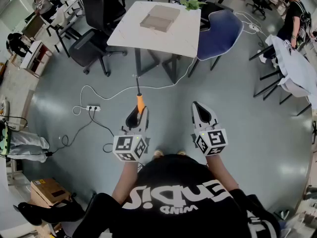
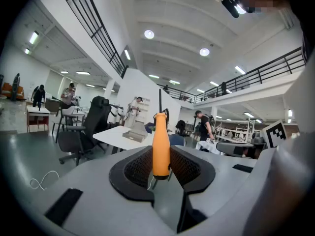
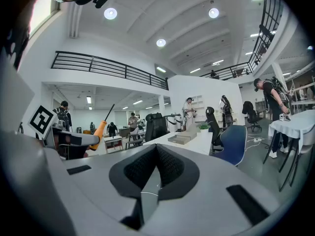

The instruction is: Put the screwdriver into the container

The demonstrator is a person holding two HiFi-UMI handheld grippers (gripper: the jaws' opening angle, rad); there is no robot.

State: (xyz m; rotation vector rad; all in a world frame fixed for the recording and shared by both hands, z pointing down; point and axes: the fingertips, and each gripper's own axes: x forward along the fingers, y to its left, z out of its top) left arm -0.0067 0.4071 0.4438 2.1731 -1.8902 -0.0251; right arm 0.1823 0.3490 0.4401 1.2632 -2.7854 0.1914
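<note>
My left gripper [image 1: 138, 114] is shut on a screwdriver [image 1: 140, 103] with an orange handle; its dark shaft points forward towards the table. In the left gripper view the handle [image 2: 161, 144] stands upright between the black pads [image 2: 135, 168]. My right gripper [image 1: 200, 110] hangs beside it at the same height, shut and empty [image 3: 156, 149]. From the right gripper view the screwdriver [image 3: 98, 132] shows at the left. A flat grey-tan container [image 1: 159, 18] lies on a white table [image 1: 183, 33] some way ahead, also seen as the container [image 2: 135, 135] and the container [image 3: 182, 138].
A blue chair [image 1: 218, 33] stands right of the table and black office chairs [image 1: 94, 38] left of it. A power strip with cables [image 1: 91, 108] lies on the grey floor. A small green plant [image 1: 192, 4] sits at the table's far edge. A person [image 1: 292, 19] stands far right.
</note>
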